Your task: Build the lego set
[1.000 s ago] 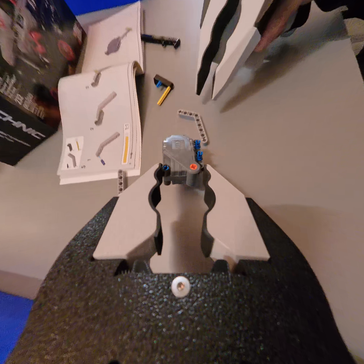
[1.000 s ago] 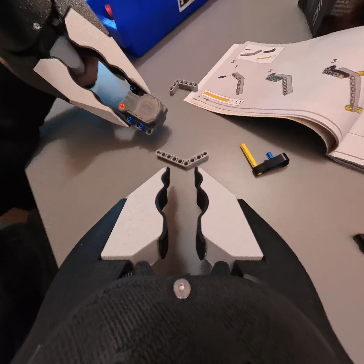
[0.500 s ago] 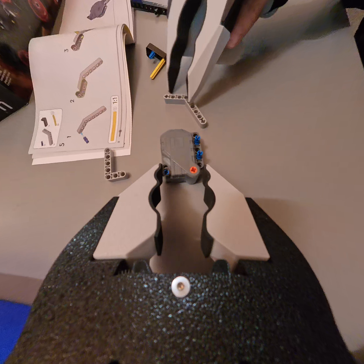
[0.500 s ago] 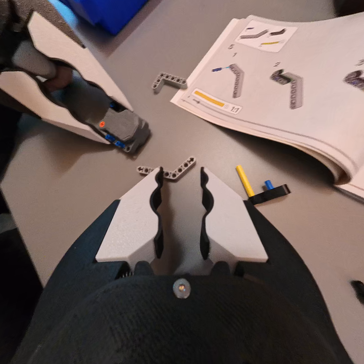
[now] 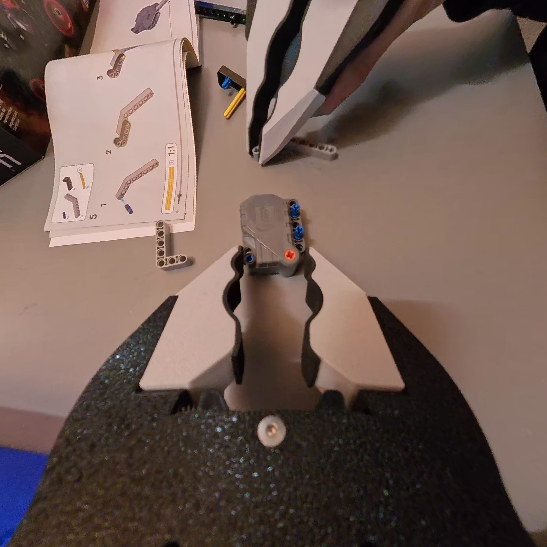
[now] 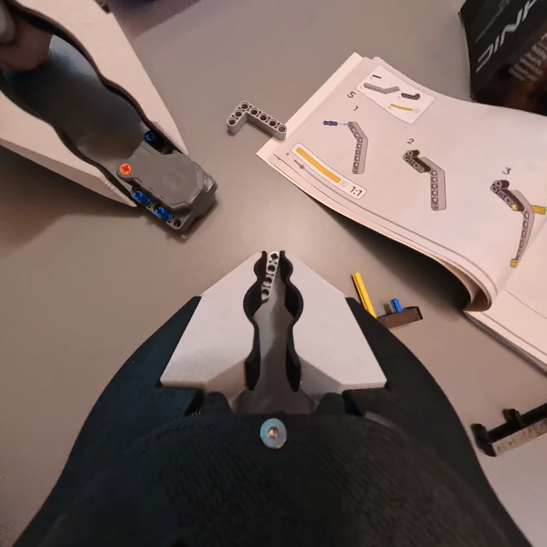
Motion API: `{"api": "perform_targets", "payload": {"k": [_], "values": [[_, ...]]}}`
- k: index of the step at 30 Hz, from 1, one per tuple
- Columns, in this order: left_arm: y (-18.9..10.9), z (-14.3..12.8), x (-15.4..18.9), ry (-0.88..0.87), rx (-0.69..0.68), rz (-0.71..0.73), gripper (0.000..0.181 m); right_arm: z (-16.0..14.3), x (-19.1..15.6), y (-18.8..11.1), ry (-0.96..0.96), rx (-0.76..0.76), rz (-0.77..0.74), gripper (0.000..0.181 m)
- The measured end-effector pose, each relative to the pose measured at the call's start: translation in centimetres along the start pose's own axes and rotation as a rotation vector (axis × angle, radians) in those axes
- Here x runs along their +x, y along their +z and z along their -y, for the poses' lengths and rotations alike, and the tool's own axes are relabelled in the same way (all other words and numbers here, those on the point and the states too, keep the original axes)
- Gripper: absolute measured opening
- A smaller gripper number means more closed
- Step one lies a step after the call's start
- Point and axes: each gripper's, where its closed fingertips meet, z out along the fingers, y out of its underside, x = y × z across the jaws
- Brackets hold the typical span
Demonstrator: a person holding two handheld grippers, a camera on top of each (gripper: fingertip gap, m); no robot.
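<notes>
My left gripper (image 5: 273, 257) is shut on a dark grey motor block (image 5: 268, 225) with blue pins and an orange axle hole, resting on the grey table (image 5: 414, 236). The block also shows in the right wrist view (image 6: 174, 183) between the left gripper's fingers (image 6: 97, 165). My right gripper (image 6: 273, 255) is shut on a light grey angled beam (image 6: 270, 272), tips down at the table. In the left wrist view the right gripper (image 5: 259, 151) pinches that beam (image 5: 313, 147), whose free arm sticks out to the right.
An open instruction booklet (image 5: 118, 142) (image 6: 414, 165) lies beside a grey L-shaped beam (image 5: 167, 248) (image 6: 254, 120). A black connector with blue pin and yellow axle (image 6: 381, 307) (image 5: 232, 88) lies near the right gripper. A dark box (image 6: 509, 44) and another black part (image 6: 509, 432) sit at the edges. Across from one pair of fingers to the other is roughly 9 cm.
My right gripper moved down onto the angled beam and closed on it. My left gripper kept its hold on the motor block, which stayed on the table.
</notes>
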Motion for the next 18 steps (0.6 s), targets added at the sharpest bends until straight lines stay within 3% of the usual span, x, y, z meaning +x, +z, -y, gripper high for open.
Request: {"api": "perform_targets", "payload": {"k": [7,12,18], "values": [[0.0,0.0,0.1,0.004,0.000,0.002,0.037,-0.4,0.0,-0.7,-0.115,0.014,0.080,0.009],[0.2,0.2,0.3,0.010,0.002,-0.001,0.037,-0.3,0.1,-2.7,0.140,0.047,0.089,0.021],[0.3,0.3,0.3,0.010,0.002,-0.001,0.037,-0.9,-0.4,-2.0,0.059,0.025,0.027,0.012]]}}
